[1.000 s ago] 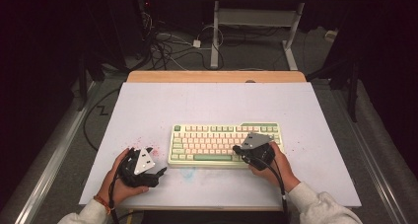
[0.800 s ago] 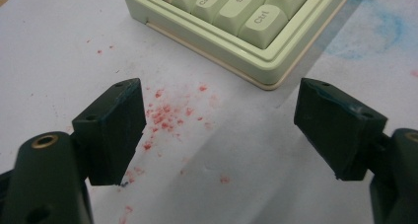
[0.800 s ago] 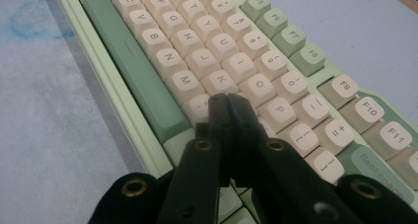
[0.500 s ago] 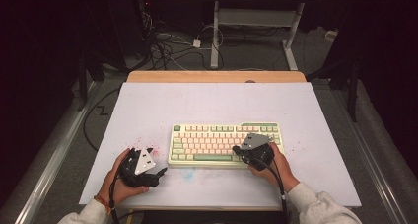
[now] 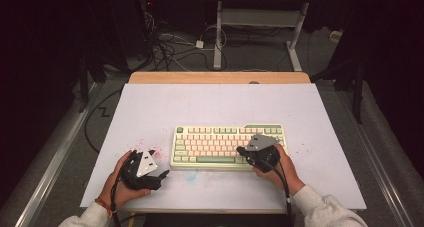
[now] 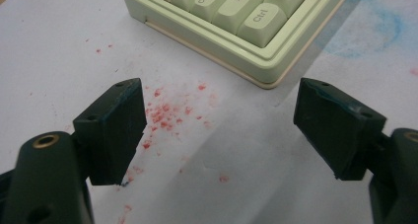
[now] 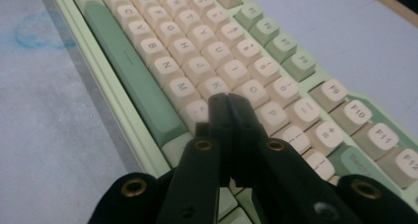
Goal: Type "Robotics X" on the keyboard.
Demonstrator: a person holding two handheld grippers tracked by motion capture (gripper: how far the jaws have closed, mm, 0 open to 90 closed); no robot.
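Keyboard (image 5: 227, 144) flat on the white table sheet (image 5: 210, 107), toward the near edge. Right gripper (image 7: 227, 101) over the keys, jaws pressed together, tips seemingly touching a key near K. Left gripper (image 6: 219, 128) beside the Ctrl corner, jaws wide apart, nothing between.

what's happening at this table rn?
A person at a white-covered table holds a gripper in each hand and works on a green and cream keyboard. The right gripper has its jaws shut together and sits with its tips over the letter keys on the keyboard's right part, as if to press one; whether it touches a key I cannot tell. The left gripper is open and holds nothing, over the red-speckled cover just off the keyboard's left corner by the Ctrl key.
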